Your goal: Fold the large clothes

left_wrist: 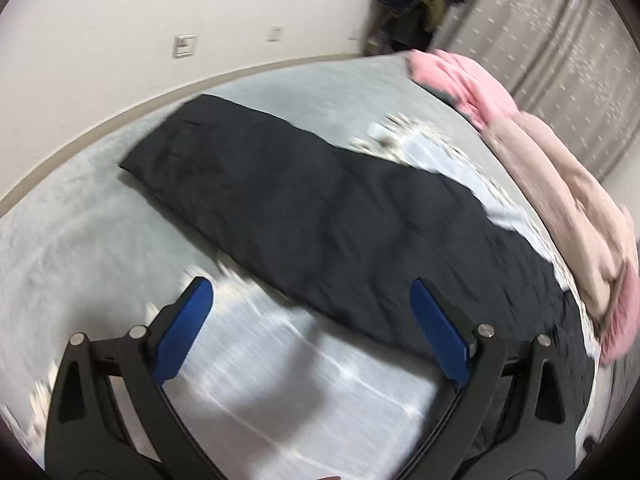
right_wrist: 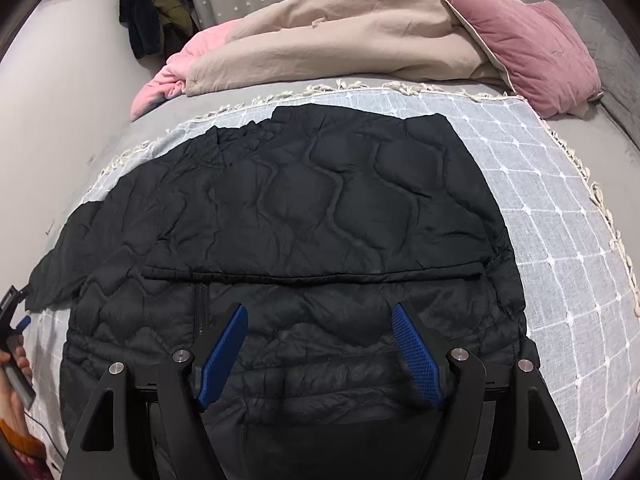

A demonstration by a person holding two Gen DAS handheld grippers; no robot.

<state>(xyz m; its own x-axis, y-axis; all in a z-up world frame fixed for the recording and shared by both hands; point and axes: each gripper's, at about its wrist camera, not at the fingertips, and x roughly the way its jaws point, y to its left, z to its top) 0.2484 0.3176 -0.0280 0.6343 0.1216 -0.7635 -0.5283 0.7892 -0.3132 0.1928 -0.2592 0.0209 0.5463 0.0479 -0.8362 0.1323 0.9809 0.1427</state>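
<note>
A black quilted jacket (right_wrist: 320, 200) lies flat on a white grid cloth (right_wrist: 560, 220) spread over the bed. Its hem end is folded up over the body, and one sleeve stretches out to the left. My right gripper (right_wrist: 319, 308) hovers over that folded part, open, with nothing between its blue pads. In the blurred left wrist view the sleeve (left_wrist: 304, 200) runs as a long black strip across the grey bed. My left gripper (left_wrist: 310, 284) stands wide open at its near edge, empty. The left gripper (right_wrist: 18, 320) also shows at the right wrist view's left edge, held by a hand (right_wrist: 12, 380).
A beige and pink duvet (right_wrist: 340, 36) and a pink pillow (right_wrist: 532, 48) are heaped along the far side of the bed. Dark clothes (right_wrist: 156, 8) hang by the wall near a grey curtain. The wall (left_wrist: 120, 40) runs close along the bed's other side.
</note>
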